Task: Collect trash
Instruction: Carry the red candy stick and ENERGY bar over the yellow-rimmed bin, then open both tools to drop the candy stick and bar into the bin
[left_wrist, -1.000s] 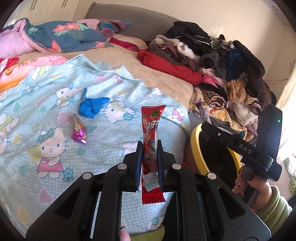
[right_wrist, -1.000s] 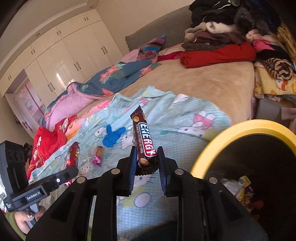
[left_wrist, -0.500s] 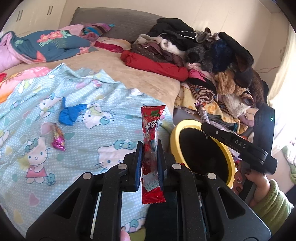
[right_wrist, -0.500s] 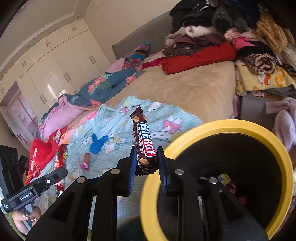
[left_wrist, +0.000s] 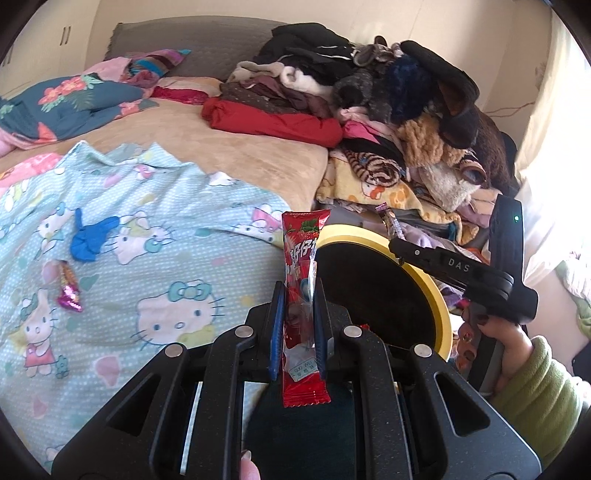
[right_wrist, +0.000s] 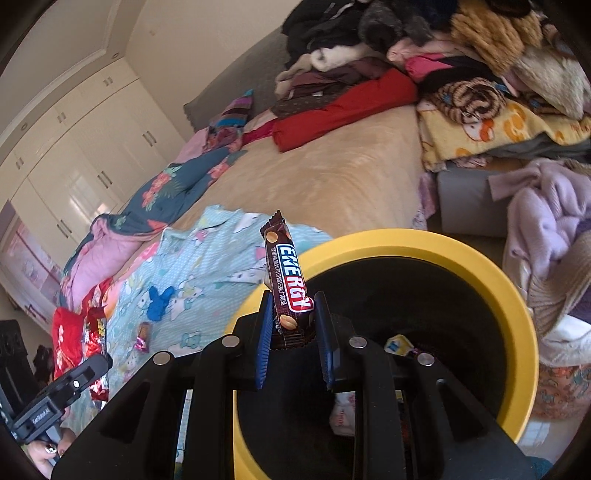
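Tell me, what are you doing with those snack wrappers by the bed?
A person is tidying trash off the bed with a claw in each hand. The left claw is shut on a red strawberry-print plastic wrapper. The right claw is shut on a brown "ENERGY" bar wrapper, held above the open round yellow-rimmed black bin. Neither wrapper has been dropped in yet. A crumpled blue scrap and a small shiny pink wrapper lie on the light blue cartoon-cat blanket.

Glossy foil wrappers (left_wrist: 301, 273); smooth yellow plastic bin (right_wrist: 517, 295); matt cotton sheet (left_wrist: 166, 221).
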